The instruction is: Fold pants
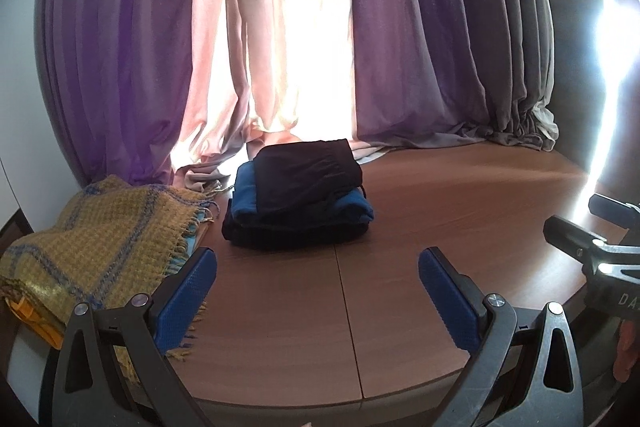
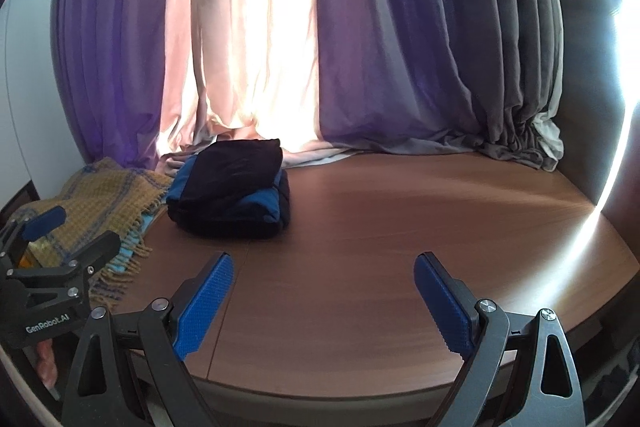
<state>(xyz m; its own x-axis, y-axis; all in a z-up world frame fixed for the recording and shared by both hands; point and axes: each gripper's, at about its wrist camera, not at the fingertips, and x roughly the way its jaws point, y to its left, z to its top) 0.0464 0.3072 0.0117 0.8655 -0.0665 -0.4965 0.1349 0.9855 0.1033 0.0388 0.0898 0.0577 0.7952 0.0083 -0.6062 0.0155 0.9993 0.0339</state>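
A stack of folded pants [image 1: 298, 199], dark on top with blue and dark layers below, lies on the brown table [image 1: 440, 219] near the curtains. It also shows in the right wrist view [image 2: 230, 195] at the left-centre. My left gripper [image 1: 316, 267] is open and empty, held above the table's front part, well short of the stack. My right gripper [image 2: 322, 275] is open and empty, to the right of the stack and nearer the front edge. The right gripper shows at the right edge of the left wrist view [image 1: 576, 223], and the left gripper at the left edge of the right wrist view [image 2: 72, 231].
A yellow and blue woven blanket [image 1: 92, 251] with fringes lies on the table's left side, beside the stack; it also shows in the right wrist view [image 2: 104, 199]. Purple and pink curtains [image 1: 320, 27] hang behind and pool onto the table's back. A table seam [image 1: 348, 307] runs front to back.
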